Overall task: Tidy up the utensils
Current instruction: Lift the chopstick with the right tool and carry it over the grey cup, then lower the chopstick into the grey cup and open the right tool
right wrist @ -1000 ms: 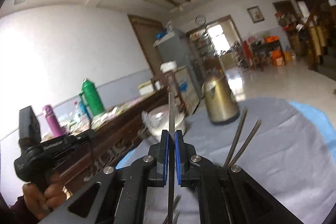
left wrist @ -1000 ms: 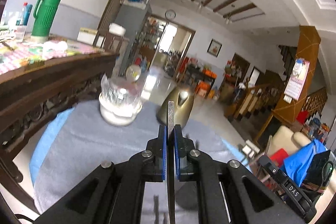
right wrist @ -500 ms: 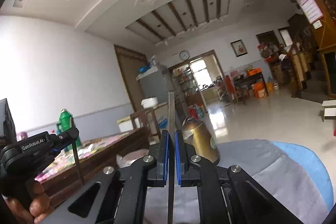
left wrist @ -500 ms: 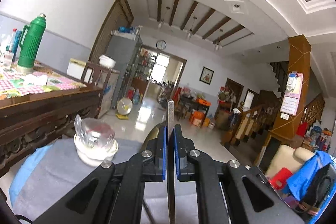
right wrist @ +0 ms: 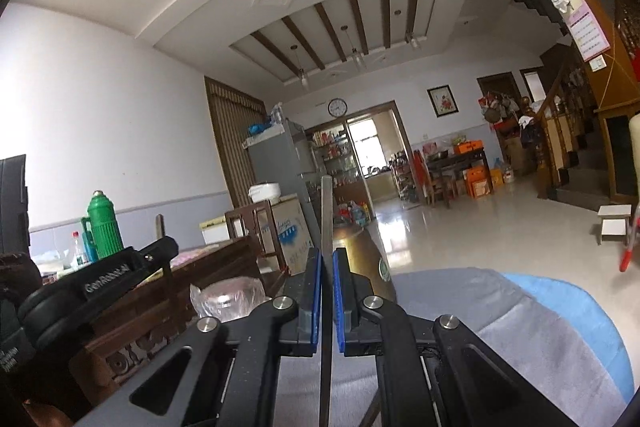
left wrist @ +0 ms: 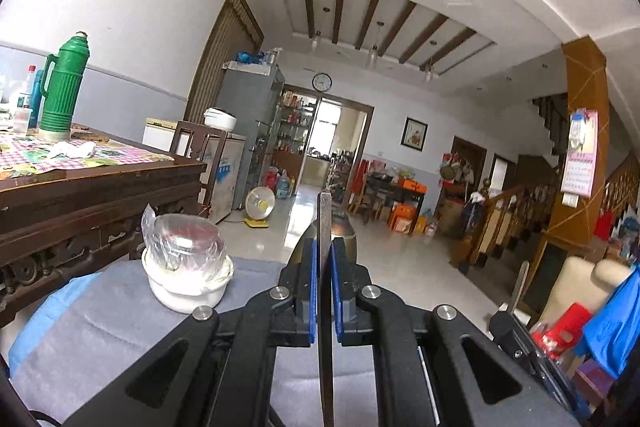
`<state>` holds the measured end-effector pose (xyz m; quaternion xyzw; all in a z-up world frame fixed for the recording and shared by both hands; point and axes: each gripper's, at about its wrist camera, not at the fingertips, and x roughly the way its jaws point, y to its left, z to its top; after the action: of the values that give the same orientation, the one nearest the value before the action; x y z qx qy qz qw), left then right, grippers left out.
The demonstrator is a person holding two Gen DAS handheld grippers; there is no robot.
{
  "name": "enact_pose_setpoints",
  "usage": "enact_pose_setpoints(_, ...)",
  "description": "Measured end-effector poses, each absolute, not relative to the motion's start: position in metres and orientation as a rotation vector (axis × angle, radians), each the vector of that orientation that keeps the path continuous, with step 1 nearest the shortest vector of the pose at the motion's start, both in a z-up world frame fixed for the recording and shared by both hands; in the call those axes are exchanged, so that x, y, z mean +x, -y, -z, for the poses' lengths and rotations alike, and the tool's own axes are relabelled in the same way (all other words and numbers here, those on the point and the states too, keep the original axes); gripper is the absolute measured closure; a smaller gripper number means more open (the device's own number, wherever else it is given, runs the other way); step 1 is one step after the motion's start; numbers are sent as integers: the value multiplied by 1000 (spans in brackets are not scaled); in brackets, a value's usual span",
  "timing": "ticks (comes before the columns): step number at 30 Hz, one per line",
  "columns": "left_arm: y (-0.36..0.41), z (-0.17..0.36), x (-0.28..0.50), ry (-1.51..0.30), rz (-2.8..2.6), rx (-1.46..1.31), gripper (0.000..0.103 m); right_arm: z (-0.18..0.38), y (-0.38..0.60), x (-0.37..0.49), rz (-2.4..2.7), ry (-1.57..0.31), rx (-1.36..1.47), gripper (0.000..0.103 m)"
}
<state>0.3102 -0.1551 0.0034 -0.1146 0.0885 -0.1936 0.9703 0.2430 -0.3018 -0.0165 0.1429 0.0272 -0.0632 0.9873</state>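
Far left on the wooden table point(left wrist: 100, 183) stands a green flask point(left wrist: 62, 87) on a checked cloth. Just in front of that table, on the grey cloth point(left wrist: 100, 323) of the nearer table, sits a white bowl point(left wrist: 188, 287) with a clear plastic-wrapped thing on top of it.

Next along, the left gripper point(left wrist: 324, 267) has its blue pads point(left wrist: 313, 291) pinched narrow on a flat metal utensil point(left wrist: 324, 223), which stands upright between them, its tip poking well above the fingers and its lower part running down out of view. Which kind of utensil it is I cannot tell. Right behind the fingers is a brass-coloured kettle point(left wrist: 347, 227), mostly hidden.

To the right, the right gripper point(right wrist: 326, 275) is closed the same way on a second flat metal strip point(right wrist: 326, 211), also upright and raised off the table. The kettle point(right wrist: 356, 243) shows behind it too, on the grey cloth point(right wrist: 520, 339), with a blue cloth point(right wrist: 580, 307) edging out beneath on the right. From this side the left gripper's black body point(right wrist: 100, 279) is seen at the left, in front of the wooden table point(right wrist: 168, 291)
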Motion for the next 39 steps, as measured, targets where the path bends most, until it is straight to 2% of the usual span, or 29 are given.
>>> enact_pose_setpoints(9,157,16,307,-226,413,-199,96,32,300,228,78,-136,261,96)
enact_pose_setpoints(18,145,15,269,-248,485,-125,96,30,309,217,32,-211,322,95)
enact_pose_setpoints(19,142,13,263,-247,489,-118,94,30,310,216,29,-220,330,94)
enact_pose_setpoints(21,131,11,249,-251,494,-103,80,29,311,211,28,-226,340,92)
enact_pose_setpoints(22,128,10,244,-256,486,-90,63,31,311,209,30,-225,343,92)
enact_pose_setpoints(24,118,10,233,-274,462,-57,44,29,312,201,23,-226,369,84)
enact_pose_setpoints(26,109,13,227,-311,443,-22,40,27,314,191,15,-214,395,61)
enact_pose_setpoints(28,105,20,224,-370,411,20,33,25,315,181,15,-183,405,43)
enact_pose_setpoints(35,85,65,227,-634,315,54,32,30,296,159,-57,-246,358,45)
enact_pose_setpoints(39,78,83,226,-693,274,67,32,47,273,153,-93,-320,292,47)
